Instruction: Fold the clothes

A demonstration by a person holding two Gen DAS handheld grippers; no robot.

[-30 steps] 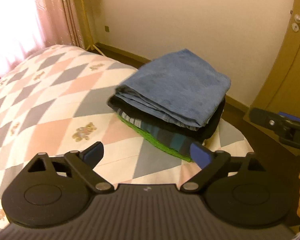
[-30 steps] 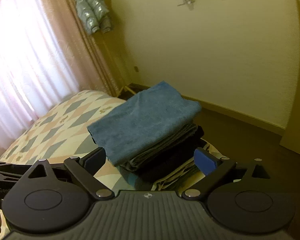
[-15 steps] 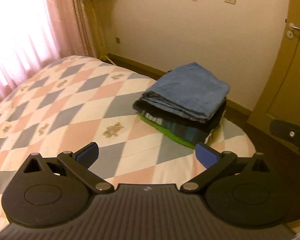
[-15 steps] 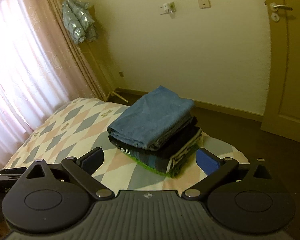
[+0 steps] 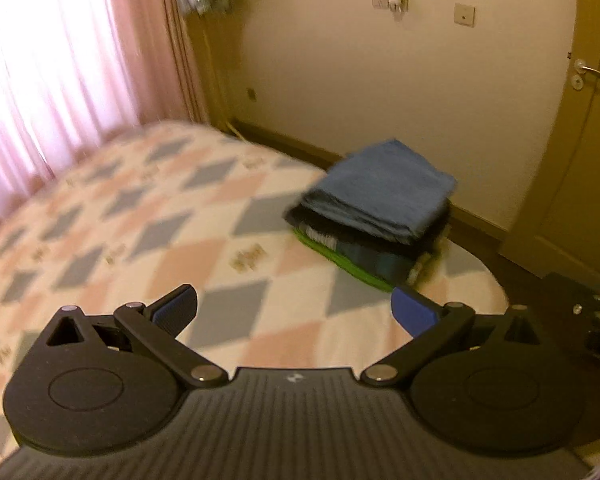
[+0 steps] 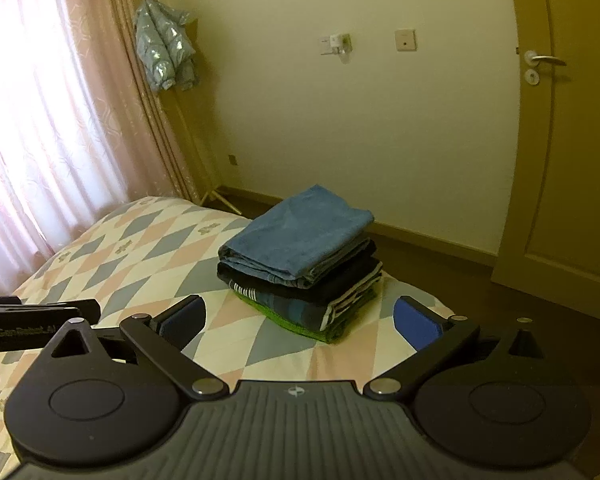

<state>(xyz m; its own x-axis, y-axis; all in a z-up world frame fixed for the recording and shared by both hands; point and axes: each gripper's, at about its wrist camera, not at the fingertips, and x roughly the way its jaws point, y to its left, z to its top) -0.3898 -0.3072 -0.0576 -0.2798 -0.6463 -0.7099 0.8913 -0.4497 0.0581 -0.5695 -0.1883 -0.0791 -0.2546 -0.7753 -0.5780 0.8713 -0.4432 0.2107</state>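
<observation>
The stack of folded clothes, a blue piece on top, lies near the bed's corner. It sits ahead of both tools, apart from them. The left tool and the right tool gape wide, nothing between their jaws.

Window glare blows out; left view motion-blurred

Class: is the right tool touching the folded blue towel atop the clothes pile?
Apart. The right wrist view shows the right tool open, with bare quilt between its fingertips and the folded blue towel.
</observation>
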